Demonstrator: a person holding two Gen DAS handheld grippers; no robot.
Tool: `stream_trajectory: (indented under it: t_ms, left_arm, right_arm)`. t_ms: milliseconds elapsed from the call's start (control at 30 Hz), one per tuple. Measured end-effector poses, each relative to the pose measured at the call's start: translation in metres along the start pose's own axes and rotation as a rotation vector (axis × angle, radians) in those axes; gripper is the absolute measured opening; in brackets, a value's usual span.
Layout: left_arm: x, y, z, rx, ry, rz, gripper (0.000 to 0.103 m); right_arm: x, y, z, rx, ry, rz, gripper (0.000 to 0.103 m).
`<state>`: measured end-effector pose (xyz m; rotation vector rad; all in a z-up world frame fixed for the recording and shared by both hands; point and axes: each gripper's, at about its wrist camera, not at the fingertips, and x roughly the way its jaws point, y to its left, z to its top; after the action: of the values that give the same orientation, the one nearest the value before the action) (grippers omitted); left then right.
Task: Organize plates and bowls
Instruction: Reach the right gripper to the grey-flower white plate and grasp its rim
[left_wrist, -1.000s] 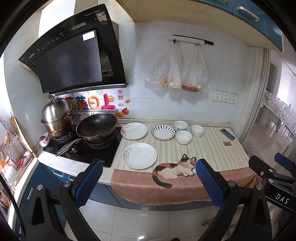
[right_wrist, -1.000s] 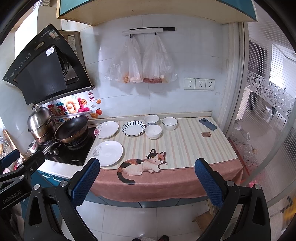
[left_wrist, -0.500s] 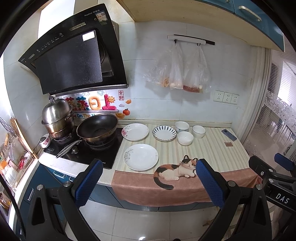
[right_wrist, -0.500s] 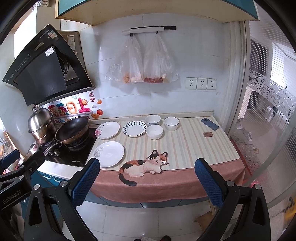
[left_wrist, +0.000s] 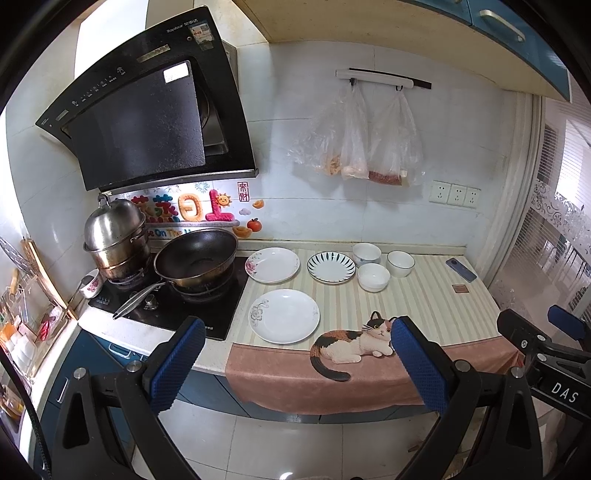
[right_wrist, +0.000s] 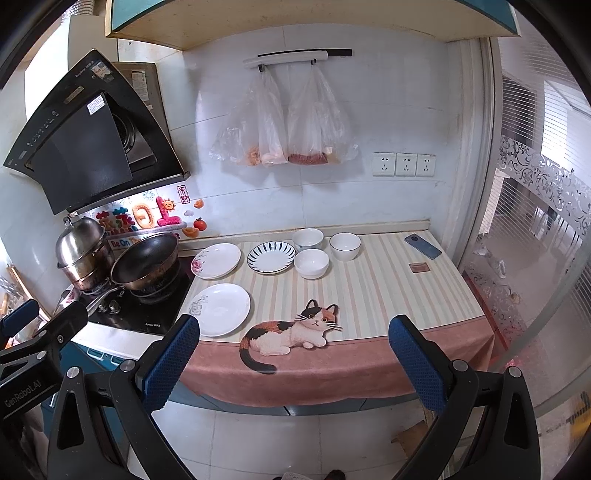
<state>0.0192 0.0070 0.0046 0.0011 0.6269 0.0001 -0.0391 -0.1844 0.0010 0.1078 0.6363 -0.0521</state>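
Striped countertop (left_wrist: 424, 306) beside the stove held three plates (left_wrist: 283, 316) and three bowls (left_wrist: 373, 277), all separate and unstacked. Left gripper (left_wrist: 295, 363) and right gripper (right_wrist: 293, 360) hung wide and empty, short of the counter; sorting appeared unstarted.

We see the counter (left_wrist: 424, 306) ahead, stove (left_wrist: 177, 299) at its left end. On the stove: wok (left_wrist: 195, 258) right, steamer pot (left_wrist: 114, 236) left. On the counter right of the stove: near plate (left_wrist: 284, 315), far plate (left_wrist: 272, 265) behind it, patterned plate (left_wrist: 331, 266) right of that. Three bowls (left_wrist: 373, 277) cluster right of the patterned plate: two far, one nearer. Phone (left_wrist: 460, 269) lies at the far right. Two bags (left_wrist: 354, 144) hang on the wall behind.
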Motion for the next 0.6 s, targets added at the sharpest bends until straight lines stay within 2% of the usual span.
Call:
stream_trajectory:
  t_ms: [267,400,467,600]
  left_arm:
    - [0.016,0.009,0.003,0.004,-0.012,0.004,0.103]
    - [0.036,0.022,-0.003,-0.002,-0.036,0.011,0.103]
    - [0.053,0.029,-0.008,-0.006,-0.038,0.025,0.103]
    - [0.114,0.055,-0.018,-0.017,0.007,0.081,0.103]
  right_arm:
    - [0.011,0.006,-0.002,0.021,0.002,0.002,0.103]
    - [0.037,0.014,-0.013,-0.007,-0.021,-0.01,0.103]
    - [0.063,0.02,-0.019,-0.023,0.031,-0.008,0.103]
    - [0.126,0.027,-0.034,0.006,0.166,0.069,0.103]
